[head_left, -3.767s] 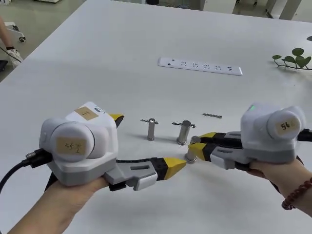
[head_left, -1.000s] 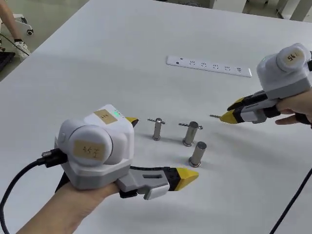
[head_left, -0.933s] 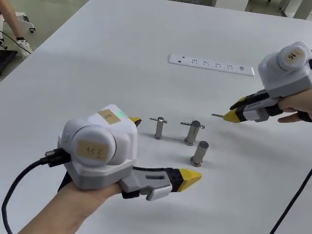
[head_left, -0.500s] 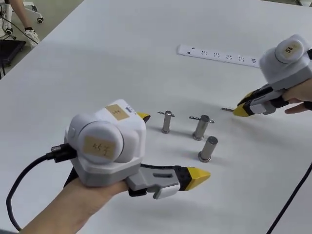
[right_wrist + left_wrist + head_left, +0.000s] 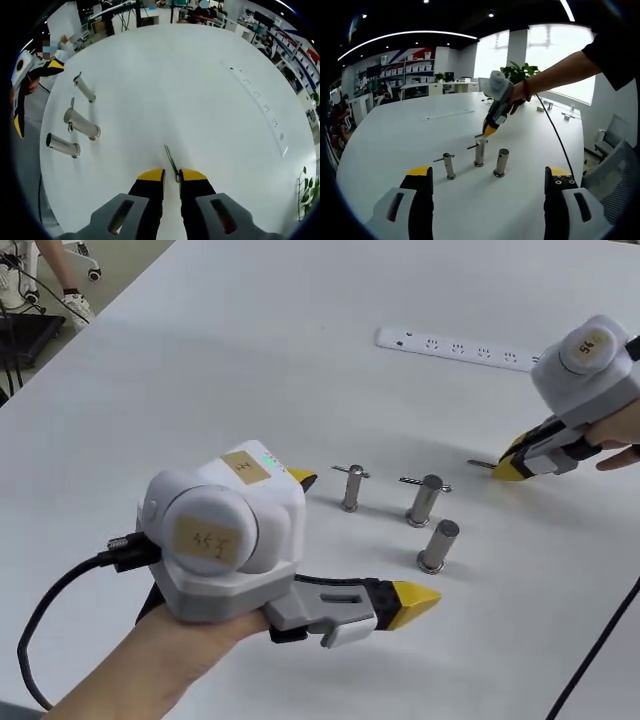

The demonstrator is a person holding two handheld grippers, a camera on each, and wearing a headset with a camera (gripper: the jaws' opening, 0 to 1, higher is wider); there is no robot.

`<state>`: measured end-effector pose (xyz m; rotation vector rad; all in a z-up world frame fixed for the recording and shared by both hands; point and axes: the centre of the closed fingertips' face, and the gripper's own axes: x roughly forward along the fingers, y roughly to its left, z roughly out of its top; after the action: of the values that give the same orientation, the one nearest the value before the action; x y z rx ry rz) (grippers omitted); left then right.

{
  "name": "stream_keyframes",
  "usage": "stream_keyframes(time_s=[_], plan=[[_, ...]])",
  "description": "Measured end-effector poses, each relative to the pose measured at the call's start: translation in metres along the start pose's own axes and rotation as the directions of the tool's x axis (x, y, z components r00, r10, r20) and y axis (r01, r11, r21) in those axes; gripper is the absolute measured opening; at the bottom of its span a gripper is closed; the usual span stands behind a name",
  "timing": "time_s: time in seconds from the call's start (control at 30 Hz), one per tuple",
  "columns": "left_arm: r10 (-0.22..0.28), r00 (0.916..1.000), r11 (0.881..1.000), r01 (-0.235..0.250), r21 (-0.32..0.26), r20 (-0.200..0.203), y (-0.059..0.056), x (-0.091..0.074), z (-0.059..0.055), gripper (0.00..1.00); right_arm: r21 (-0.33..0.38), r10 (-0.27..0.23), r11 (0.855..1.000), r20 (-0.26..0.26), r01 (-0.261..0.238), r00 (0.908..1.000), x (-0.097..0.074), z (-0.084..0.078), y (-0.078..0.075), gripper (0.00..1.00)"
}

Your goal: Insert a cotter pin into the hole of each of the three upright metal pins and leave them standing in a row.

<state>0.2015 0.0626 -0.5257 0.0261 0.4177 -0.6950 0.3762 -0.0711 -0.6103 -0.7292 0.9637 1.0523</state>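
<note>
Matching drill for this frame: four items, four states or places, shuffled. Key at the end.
1 front metal pin
2 loose cotter pin
3 left gripper
4 power strip

a jaws wide apart
b lies flat at the tips of the right gripper
c farthest back in the head view
d nothing through it

Pairs: 1-d, 2-b, 3-a, 4-c

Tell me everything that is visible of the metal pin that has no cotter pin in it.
The bare metal pin is a short, shiny, silver-grey cylinder with a flat top and a slightly wider foot. It stands upright on the white table, nearer the head camera than the middle pin and apart from it. Its hole cannot be made out. Only the table touches it.
</note>
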Motion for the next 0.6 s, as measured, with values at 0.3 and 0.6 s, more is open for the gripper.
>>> stream_keyframes(time_s=[0.3, 0.6], plan=[[0.001, 1.0, 1.0, -0.001, -0.001, -0.002, 0.001, 0.001, 0.0, 0.91, -0.039, -0.009, 0.999, -0.072, 0.006, 0.9974, 0.002, -0.006, 0.0, 0.0], [0.0, 1.0, 1.0, 0.0, -0.005, 0.0, 0.001, 0.0, 0.001, 0.9, -0.132, -0.037, 0.991, -0.101, 0.023, 0.9942, 0.001, -0.008, 0.004, 0.0]])
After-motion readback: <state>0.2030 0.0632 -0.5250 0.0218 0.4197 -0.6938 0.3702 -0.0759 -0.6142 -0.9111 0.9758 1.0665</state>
